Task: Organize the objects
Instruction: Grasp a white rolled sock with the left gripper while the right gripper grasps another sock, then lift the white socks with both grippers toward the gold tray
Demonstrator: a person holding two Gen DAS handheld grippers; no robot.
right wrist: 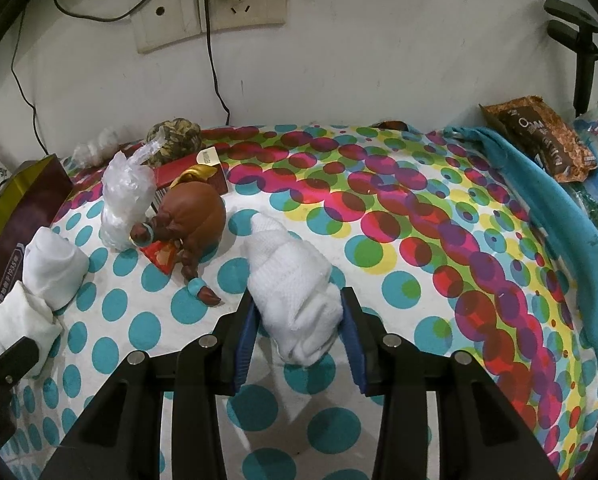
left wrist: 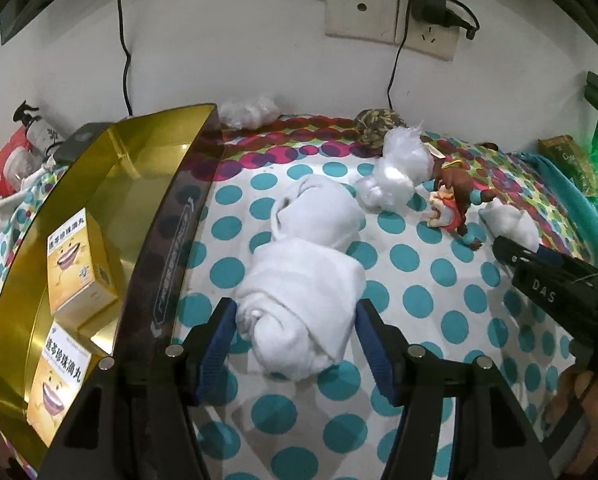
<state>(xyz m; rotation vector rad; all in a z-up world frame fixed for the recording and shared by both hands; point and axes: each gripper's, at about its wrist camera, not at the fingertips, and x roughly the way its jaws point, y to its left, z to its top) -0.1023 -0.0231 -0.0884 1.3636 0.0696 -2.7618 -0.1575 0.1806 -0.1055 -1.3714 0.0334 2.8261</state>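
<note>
Fingers of both grippers are shown parted, each pair straddling a rolled white cloth on the polka-dot bedspread (right wrist: 439, 248). Left gripper (left wrist: 295, 320): the blue pads flank the near end of the larger rolled white towel (left wrist: 303, 304), whose far part (left wrist: 315, 216) trails away toward the wall; contact on either side is close, but a firm pinch cannot be confirmed, and the roll rests on the spread. Right gripper (right wrist: 299, 316): the smaller rolled white towel (right wrist: 291, 288) lies between its pads, likewise resting and not lifted.

For a sound grasp, each roll should be centred between the pads and closure made across its thickest wrapped part, so that the layers are pressed together rather than peeled loose. Lifting is best judged to be done straight up, since soft rolls are likely to sag or unwind at the free end.

A gold-lined open box (left wrist: 111, 184), holding two yellow medicine cartons (left wrist: 79, 264), stands just left of the larger roll and appears the probable destination. A brown-haired figurine (right wrist: 187, 224) and a crumpled clear plastic bag (right wrist: 127, 200) lie near, between the two rolls; these should be cleared during transfer.
</note>
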